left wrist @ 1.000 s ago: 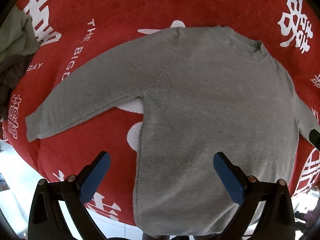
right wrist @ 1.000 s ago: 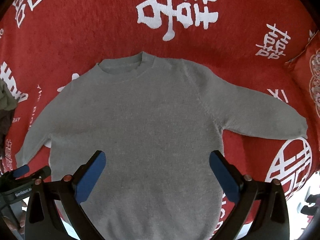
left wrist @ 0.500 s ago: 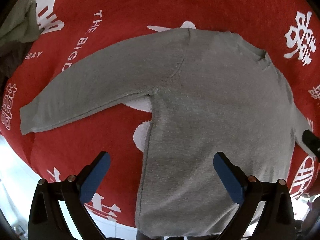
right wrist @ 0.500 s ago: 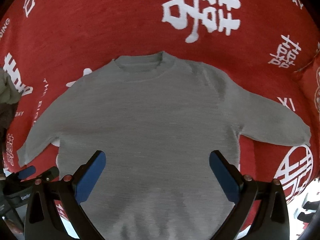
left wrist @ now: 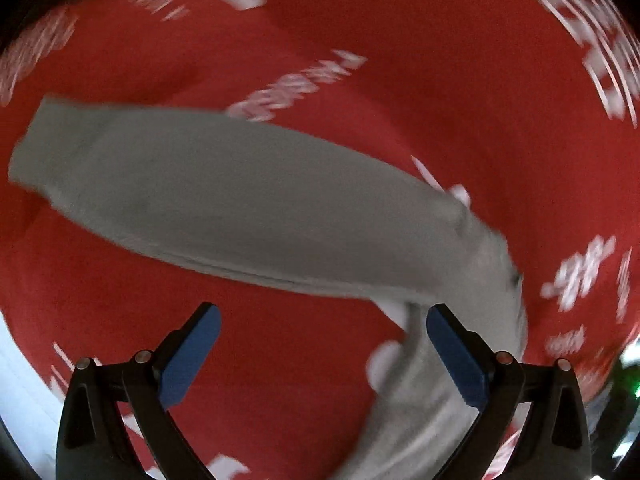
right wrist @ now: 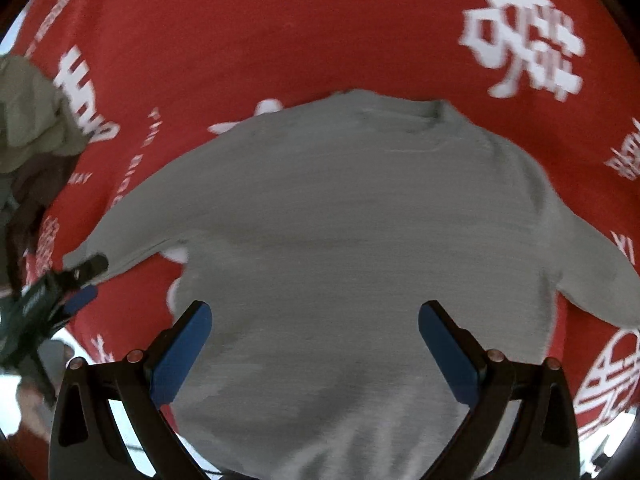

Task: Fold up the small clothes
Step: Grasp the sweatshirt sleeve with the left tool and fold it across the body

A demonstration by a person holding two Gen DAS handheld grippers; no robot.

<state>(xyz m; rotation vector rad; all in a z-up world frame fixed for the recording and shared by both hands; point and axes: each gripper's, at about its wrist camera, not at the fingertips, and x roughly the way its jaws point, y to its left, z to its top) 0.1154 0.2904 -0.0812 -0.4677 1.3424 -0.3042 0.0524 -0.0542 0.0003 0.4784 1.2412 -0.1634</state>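
Note:
A grey long-sleeved sweater (right wrist: 360, 240) lies flat, neck away from me, on a red cloth with white characters (right wrist: 280, 40). My right gripper (right wrist: 316, 344) is open and empty above the sweater's lower body. My left gripper (left wrist: 324, 344) is open and empty, hovering just short of the sweater's left sleeve (left wrist: 224, 208), which stretches across its blurred view with the cuff at the left. The left gripper also shows in the right wrist view (right wrist: 86, 280), by the sleeve's cuff end.
A pile of olive and dark clothes (right wrist: 32, 132) lies at the far left on the red cloth. The cloth's near edge and a pale floor (left wrist: 24, 392) show at the bottom left. The sweater's right sleeve (right wrist: 592, 280) reaches toward the right edge.
My left gripper has swung left and closer to the left sleeve, which now fills its view. My right gripper has moved closer over the sweater's body. Both stay open.

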